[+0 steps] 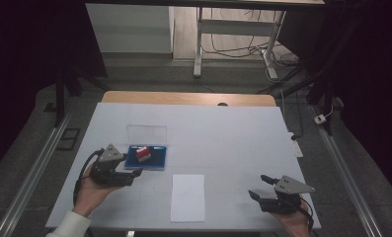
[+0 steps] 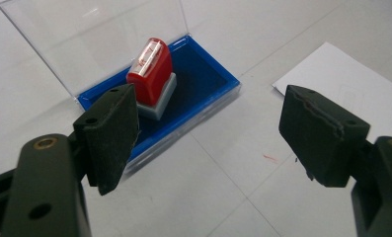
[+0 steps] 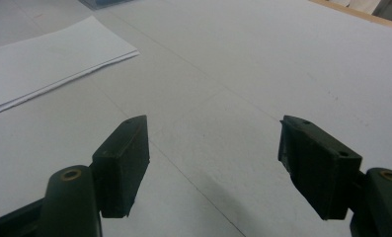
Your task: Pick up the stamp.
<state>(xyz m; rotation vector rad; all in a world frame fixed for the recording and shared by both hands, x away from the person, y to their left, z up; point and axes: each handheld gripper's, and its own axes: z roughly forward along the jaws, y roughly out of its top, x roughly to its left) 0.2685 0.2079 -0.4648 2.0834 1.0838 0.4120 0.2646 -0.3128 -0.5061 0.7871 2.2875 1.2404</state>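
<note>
A red stamp (image 1: 143, 154) with a grey base stands on the blue ink pad (image 1: 154, 160) of a case whose clear lid (image 1: 146, 134) is raised behind it. In the left gripper view the stamp (image 2: 150, 74) and the blue pad (image 2: 203, 91) lie just beyond my left jaw. My left gripper (image 1: 133, 174) sits at the pad's near left corner, open and empty. A white paper sheet (image 1: 188, 196) lies near the front edge, also in the right gripper view (image 3: 45, 59). My right gripper (image 1: 261, 187) rests open at the front right, apart from the sheet.
The white table top (image 1: 223, 138) stretches bare behind and between the grippers. A wooden edge (image 1: 183, 97) runs along its far side. Beyond it stand a desk frame (image 1: 233, 39) and cables on the floor.
</note>
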